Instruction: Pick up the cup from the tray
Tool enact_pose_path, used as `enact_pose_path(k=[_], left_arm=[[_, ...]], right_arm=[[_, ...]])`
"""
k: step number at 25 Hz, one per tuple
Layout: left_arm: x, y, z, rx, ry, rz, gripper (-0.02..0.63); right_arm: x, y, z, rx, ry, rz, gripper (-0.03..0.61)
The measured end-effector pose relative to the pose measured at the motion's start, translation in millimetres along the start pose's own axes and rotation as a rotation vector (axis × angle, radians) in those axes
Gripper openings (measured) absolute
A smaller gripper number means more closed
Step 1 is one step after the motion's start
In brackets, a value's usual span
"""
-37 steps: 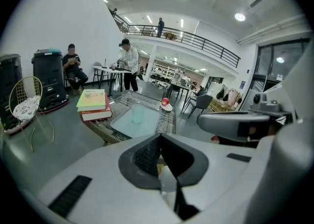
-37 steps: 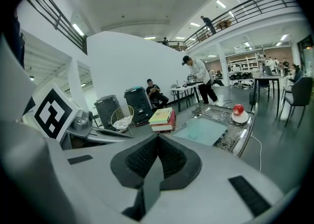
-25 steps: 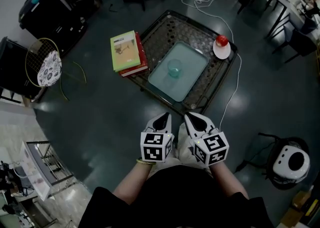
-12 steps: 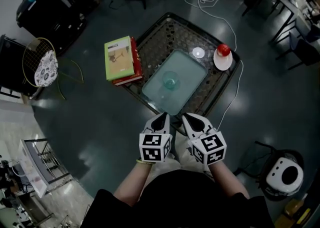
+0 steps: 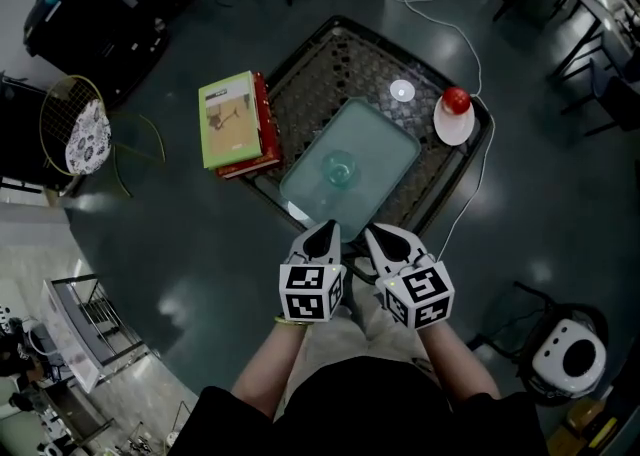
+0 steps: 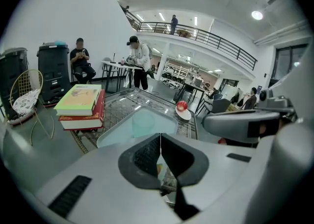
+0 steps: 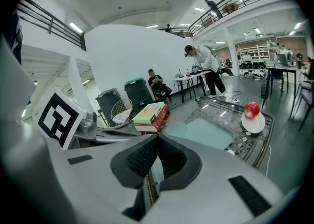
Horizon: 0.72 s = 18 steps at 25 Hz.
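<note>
A clear, faintly teal cup (image 5: 340,170) stands upright near the middle of a pale teal tray (image 5: 385,144) on a low dark table (image 5: 330,64). My left gripper (image 5: 327,231) and right gripper (image 5: 377,234) hover side by side just short of the tray's near corner, both shut with nothing between their jaws. In the left gripper view the cup (image 6: 142,122) sits on the tray (image 6: 115,134) straight beyond the gripper (image 6: 160,135). In the right gripper view the cup (image 7: 175,128) is slightly right of the gripper (image 7: 157,137), on the tray (image 7: 208,130).
A stack of books (image 5: 233,124) lies on the table's left edge. A red apple on a white plate (image 5: 455,114) and a small white disc (image 5: 402,90) sit at the far right. A white cable (image 5: 470,54) trails off the table. A wire chair (image 5: 78,136) stands to the left.
Both grippers have advanced together toward the table and dropped a little; the tray's near corner now lies just ahead of their tips. Both stayed shut. The cup has not moved.
</note>
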<state>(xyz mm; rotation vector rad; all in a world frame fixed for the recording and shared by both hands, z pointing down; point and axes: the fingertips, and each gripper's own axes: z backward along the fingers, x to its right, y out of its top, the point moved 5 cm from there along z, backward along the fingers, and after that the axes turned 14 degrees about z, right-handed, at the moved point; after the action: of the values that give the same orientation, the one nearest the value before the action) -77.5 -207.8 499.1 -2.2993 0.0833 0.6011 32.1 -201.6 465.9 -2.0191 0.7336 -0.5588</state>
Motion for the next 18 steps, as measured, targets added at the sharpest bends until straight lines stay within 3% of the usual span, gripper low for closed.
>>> enact_pose_path(k=[9,12,18], left_arm=[[-12.3,-0.7,-38.6,-0.018,0.012,-0.039,0.023],[-17.9,0.1,-54.3,-0.025,0.019,-0.043,0.109],[-33.7,3.7,-85.4,-0.031,0.052,-0.043,0.195]], right_arm=[[14.5,-12.9,-21.1,-0.016,0.015,-0.041,0.009],[17.4,-16.1,-28.4,-0.025,0.024,-0.050,0.009],[26.3,-19.4,-40.0,-0.034,0.035,-0.056,0.009]])
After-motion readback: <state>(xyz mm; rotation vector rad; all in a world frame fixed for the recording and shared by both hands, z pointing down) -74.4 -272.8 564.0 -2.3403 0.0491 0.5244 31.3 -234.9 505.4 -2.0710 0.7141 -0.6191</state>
